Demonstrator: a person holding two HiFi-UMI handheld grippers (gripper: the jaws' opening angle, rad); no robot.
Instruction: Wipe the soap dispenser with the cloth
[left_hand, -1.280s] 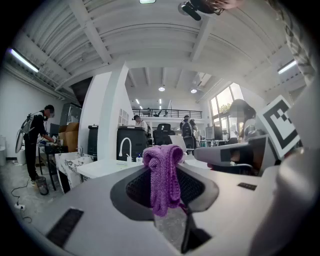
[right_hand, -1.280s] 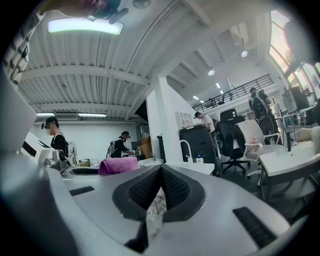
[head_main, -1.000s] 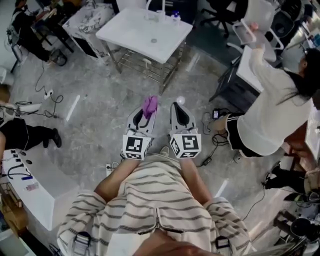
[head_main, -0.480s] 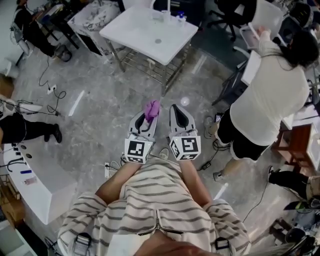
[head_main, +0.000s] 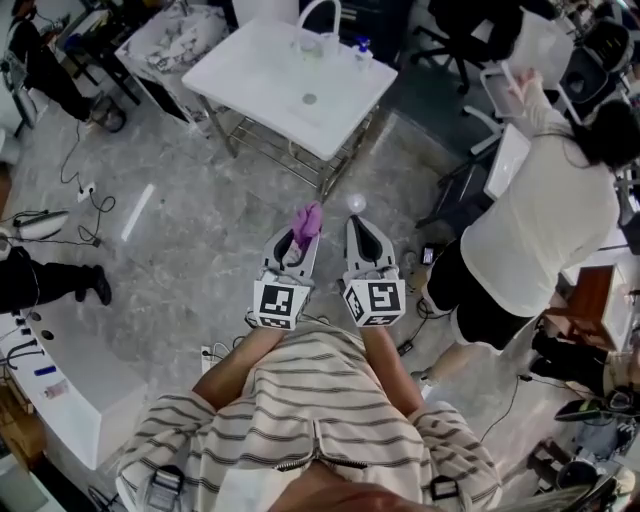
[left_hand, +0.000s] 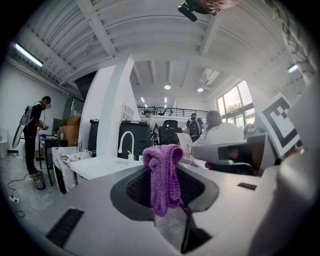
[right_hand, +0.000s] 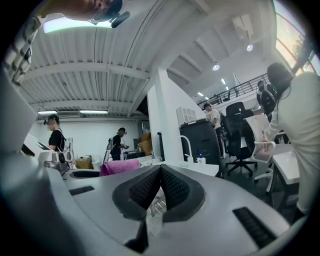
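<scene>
The left hand-held gripper is pinching a purple cloth, which is drooping over its closed jaws. The right hand-held gripper is pressing its jaws together on nothing. Both are hovering side by side above the floor, well apart from the white worktop. The soap dispenser is standing on the worktop's far edge near its right corner, beside the tap.
</scene>
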